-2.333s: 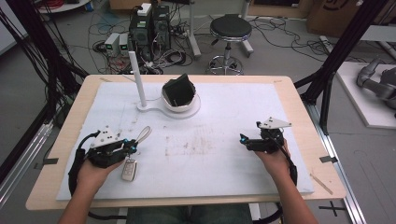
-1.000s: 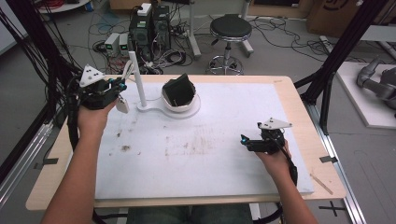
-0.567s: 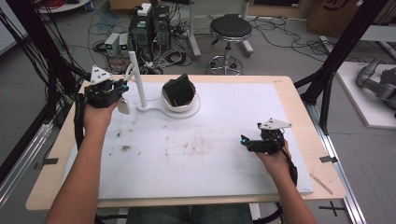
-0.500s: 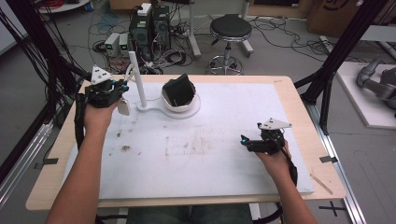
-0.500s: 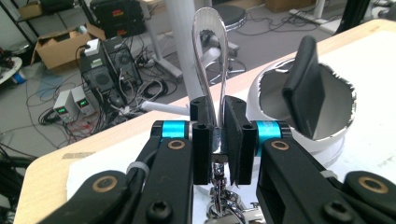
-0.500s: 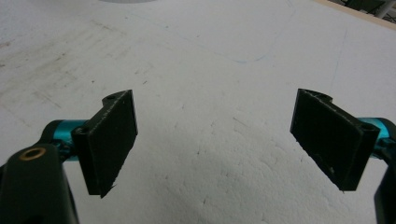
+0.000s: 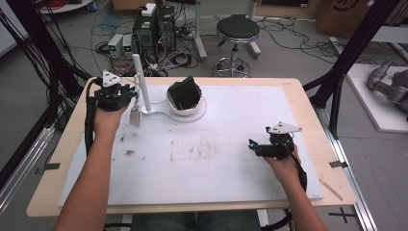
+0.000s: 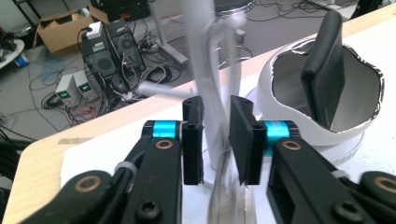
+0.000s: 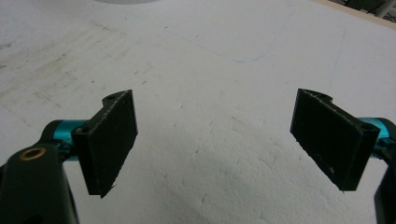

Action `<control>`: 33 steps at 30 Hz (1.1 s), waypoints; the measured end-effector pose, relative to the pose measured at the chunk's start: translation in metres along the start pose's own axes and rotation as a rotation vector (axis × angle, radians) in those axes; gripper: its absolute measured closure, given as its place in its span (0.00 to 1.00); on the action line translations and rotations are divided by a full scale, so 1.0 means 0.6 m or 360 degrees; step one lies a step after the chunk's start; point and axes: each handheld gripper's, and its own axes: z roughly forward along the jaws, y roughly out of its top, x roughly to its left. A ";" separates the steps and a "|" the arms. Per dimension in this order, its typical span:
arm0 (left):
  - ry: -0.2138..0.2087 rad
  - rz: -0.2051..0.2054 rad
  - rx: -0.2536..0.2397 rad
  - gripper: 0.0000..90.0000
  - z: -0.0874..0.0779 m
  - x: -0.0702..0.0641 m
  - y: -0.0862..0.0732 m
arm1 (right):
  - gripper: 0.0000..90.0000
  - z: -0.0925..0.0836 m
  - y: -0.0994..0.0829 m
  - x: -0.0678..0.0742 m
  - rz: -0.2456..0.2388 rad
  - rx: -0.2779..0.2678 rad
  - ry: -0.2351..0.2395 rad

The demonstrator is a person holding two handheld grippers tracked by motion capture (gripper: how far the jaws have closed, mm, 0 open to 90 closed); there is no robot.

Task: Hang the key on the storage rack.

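A white stand has a thin upright post (image 7: 141, 82) and a white bowl (image 7: 191, 113) that holds a black flat object (image 7: 184, 93). My left gripper (image 7: 131, 96) sits at the post, and a small silvery key fob (image 7: 135, 117) hangs just below it. In the left gripper view the post (image 8: 201, 56) and the blurred fob strap (image 8: 231, 205) run between the jaws of the left gripper (image 8: 217, 140). These jaws have just been opening and stand slightly apart. My right gripper (image 7: 253, 146) rests open on the white mat, nothing between its pads (image 9: 112, 140).
The white mat (image 7: 216, 163) covers most of the wooden table (image 7: 308, 96). The bowl (image 8: 289, 121) with the black object (image 8: 327, 70) stands just right of the post. Computers, cables and a stool are on the floor behind the table.
The left hand carried the key fob from the mat's front left up to the post, then sank a little beside it. Its jaws have parted. The right gripper stayed put.
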 end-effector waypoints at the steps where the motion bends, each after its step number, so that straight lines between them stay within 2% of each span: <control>1: -0.0001 -0.0007 0.0001 0.78 -0.001 0.001 -0.001 | 0.16 0.000 0.000 0.000 -0.0003 -0.0001 -0.0002; 6: -0.0028 -0.0029 -0.0019 0.67 -0.009 0.000 -0.006 | 0.16 0.000 0.000 0.001 -0.0012 -0.0001 -0.0001; 7: -0.0060 -0.0032 -0.0029 0.66 -0.013 -0.002 -0.008 | 0.16 0.000 0.001 0.002 -0.0013 -0.0004 -0.0003; 9: -0.0070 -0.0033 -0.0033 0.65 -0.014 -0.004 -0.009 | 0.16 0.000 0.001 0.003 -0.0013 -0.0004 -0.0004; 13: -0.0139 -0.0040 -0.0040 0.54 -0.020 -0.012 -0.012 | 0.16 0.000 0.001 0.003 -0.0014 -0.0009 -0.0010; 14: -0.0155 -0.0036 -0.0050 0.54 -0.023 -0.013 -0.012 | 0.16 0.000 0.001 0.003 -0.0014 -0.0009 -0.0010; 20: -0.0279 0.0012 -0.0066 0.42 -0.037 -0.029 -0.017 | 0.16 -0.001 0.001 0.001 -0.0012 -0.0012 -0.0005; 22: -0.0327 0.0026 -0.0064 0.41 -0.041 -0.036 -0.019 | 0.16 -0.001 0.001 0.001 -0.0014 -0.0014 -0.0006; 23: -0.0387 0.0032 -0.0066 0.39 -0.044 -0.042 -0.022 | 0.16 -0.001 0.001 0.001 -0.0015 -0.0014 -0.0003; 25: -0.0404 0.0039 -0.0065 0.38 -0.045 -0.046 -0.024 | 0.16 -0.002 0.001 0.001 -0.0013 -0.0013 -0.0001; 30: -0.0544 0.0070 -0.0080 0.33 -0.048 -0.062 -0.032 | 0.16 -0.002 0.001 0.001 -0.0003 -0.0018 -0.0008; 33: -0.0591 0.0085 -0.0087 0.30 -0.049 -0.070 -0.038 | 0.16 -0.002 0.001 0.001 -0.0004 -0.0017 -0.0006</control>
